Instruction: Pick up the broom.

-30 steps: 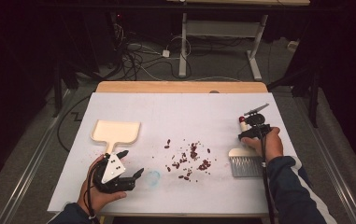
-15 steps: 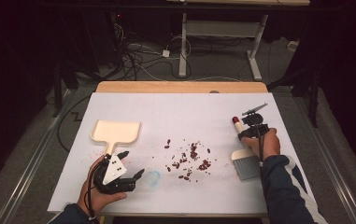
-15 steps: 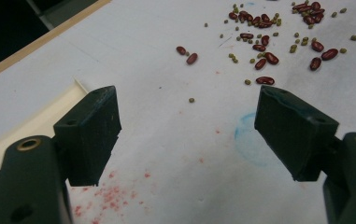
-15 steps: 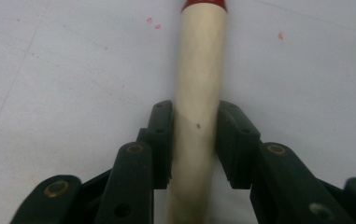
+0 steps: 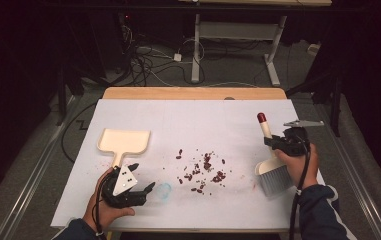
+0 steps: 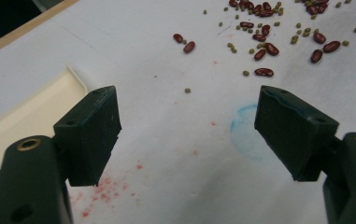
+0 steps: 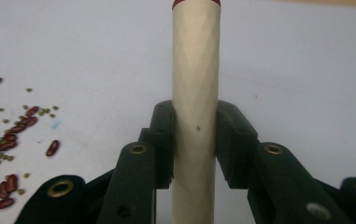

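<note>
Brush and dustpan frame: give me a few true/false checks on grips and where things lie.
1. The right gripper is shut on the brush handle. True.
2. The left gripper holds the dustpan. False: its jaws are open with nothing between them; the dustpan lies beside it.
3. The beans are in the dustpan. False: they lie scattered on the table.
4. The brush handle has a red tip. True.
</note>
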Available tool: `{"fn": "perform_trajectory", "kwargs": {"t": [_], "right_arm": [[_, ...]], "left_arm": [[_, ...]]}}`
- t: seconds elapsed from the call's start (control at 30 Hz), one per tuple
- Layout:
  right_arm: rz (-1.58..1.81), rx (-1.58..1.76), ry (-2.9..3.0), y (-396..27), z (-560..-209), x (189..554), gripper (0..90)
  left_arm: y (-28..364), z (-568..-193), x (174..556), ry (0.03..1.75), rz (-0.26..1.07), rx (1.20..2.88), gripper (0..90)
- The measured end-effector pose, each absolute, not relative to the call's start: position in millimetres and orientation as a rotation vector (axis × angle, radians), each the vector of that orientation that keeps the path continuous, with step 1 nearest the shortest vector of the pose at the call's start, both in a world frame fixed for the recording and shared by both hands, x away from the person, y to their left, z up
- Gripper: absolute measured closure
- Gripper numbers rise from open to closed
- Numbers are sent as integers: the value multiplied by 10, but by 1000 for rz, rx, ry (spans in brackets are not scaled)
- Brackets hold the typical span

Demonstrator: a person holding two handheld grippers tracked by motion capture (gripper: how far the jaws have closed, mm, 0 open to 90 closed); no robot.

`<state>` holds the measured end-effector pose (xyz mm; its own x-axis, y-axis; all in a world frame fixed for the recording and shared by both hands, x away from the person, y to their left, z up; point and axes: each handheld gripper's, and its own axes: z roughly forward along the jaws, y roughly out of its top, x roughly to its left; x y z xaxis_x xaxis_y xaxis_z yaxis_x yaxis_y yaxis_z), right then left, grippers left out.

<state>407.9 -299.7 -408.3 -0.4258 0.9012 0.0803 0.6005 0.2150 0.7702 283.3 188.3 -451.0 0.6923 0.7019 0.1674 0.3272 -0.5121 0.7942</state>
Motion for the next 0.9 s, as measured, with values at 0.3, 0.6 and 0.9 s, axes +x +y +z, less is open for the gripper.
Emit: {"fn": "perform_trajectory", "kwargs": {"t": [0.3, 0.6, 0.9], "right_arm": [[1302, 1251, 2006, -2968, -3796, 3672, 705], [1377, 1109, 1937, -2649, -3601, 3405, 704], [1403, 970, 1916, -2272, -3554, 3122, 704]], "left_arm": [[1523, -4364, 2855, 745, 556, 2101, 231], [556, -4133, 2808, 496, 413, 2060, 253], [90, -4152, 2929, 454, 322, 1998, 273]]}}
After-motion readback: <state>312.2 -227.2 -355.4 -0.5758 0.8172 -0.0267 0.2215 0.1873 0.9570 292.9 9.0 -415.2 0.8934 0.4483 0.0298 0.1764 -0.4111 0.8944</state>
